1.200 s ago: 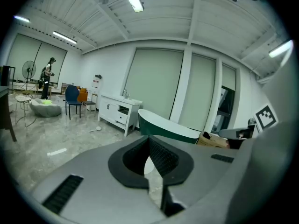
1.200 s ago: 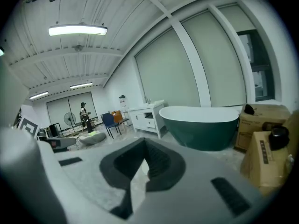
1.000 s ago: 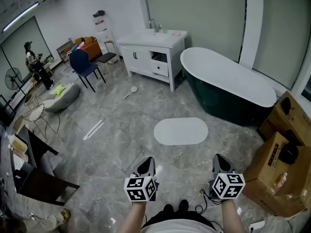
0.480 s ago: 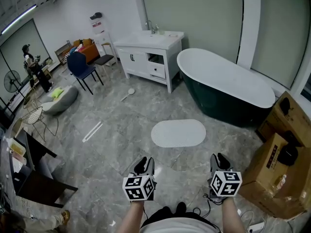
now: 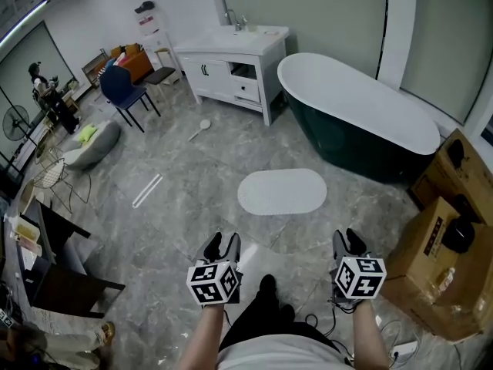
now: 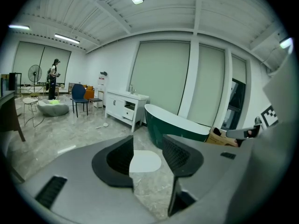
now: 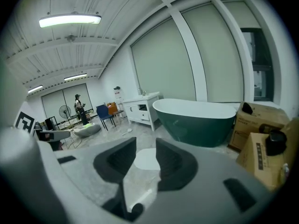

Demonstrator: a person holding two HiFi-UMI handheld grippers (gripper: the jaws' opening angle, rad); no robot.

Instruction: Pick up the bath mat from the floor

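While the approach is in hand, the left claw (image 5: 221, 243) hangs at the near left. Its jaws stand partly apart, have just been opening, and hold nothing. Bath mat (image 5: 282, 192): a white oval lying flat on the grey marbled floor (image 5: 177, 206), farther off, between the lines of the two claws and clear of the dark green bathtub (image 5: 362, 122). Right claw (image 5: 348, 241): likewise half open, just been opening, empty. Good practice: bring both claws forward and low to the mat's near edge, one toward each end. Close only once a lip of mat sits between the pads, since a flat mat may slide.
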